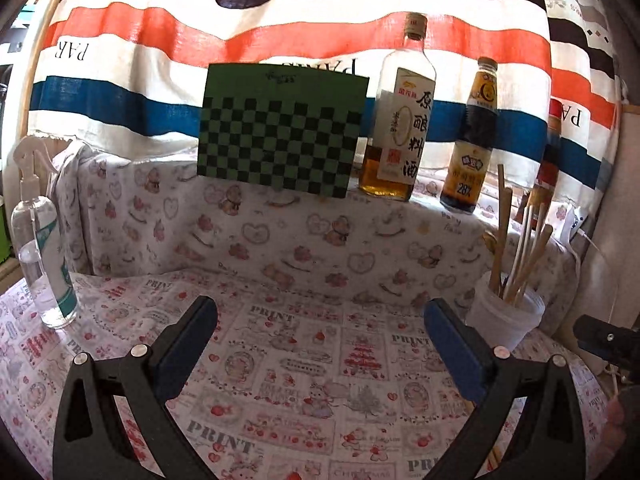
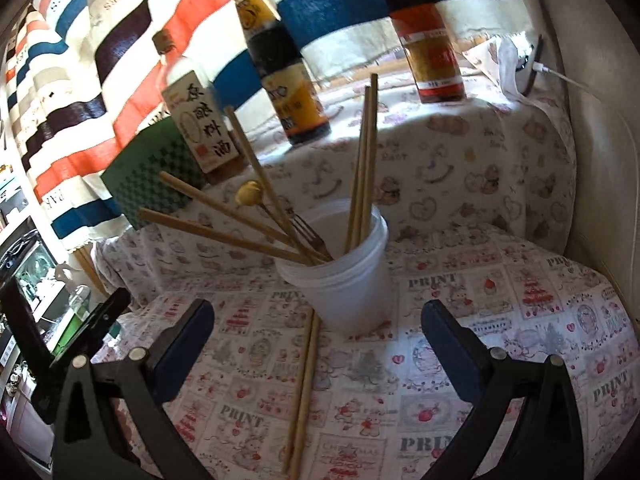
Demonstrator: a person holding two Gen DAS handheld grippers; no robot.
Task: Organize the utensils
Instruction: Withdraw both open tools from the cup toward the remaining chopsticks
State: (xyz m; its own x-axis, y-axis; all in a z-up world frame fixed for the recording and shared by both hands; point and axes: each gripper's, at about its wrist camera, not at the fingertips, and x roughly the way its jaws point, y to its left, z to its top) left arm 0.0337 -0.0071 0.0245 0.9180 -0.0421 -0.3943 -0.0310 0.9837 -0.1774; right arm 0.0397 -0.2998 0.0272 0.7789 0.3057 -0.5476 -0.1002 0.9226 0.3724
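On the printed cloth (image 2: 460, 360), just in front of the white cup (image 2: 340, 292), one pair of chopsticks (image 2: 305, 384) lies flat, its far ends touching or nearly touching the cup's base. Most of the sorting looks done: several chopsticks (image 2: 224, 236) lean out of the cup to one side, two more (image 2: 366, 168) stand nearly upright in it, and a fork (image 2: 306, 228) and a round-headed wooden piece (image 2: 247, 193) sit among them. What seems left is that loose pair.

Both claws are spread apart and hold nothing. The right gripper (image 2: 316, 344) hovers above the cloth with the loose pair lying between its fingers. The left gripper (image 1: 320, 336) hangs over bare cloth, well apart from the cup (image 1: 506, 314) at its right.

Likely next: picking up the pair and standing it in the cup.
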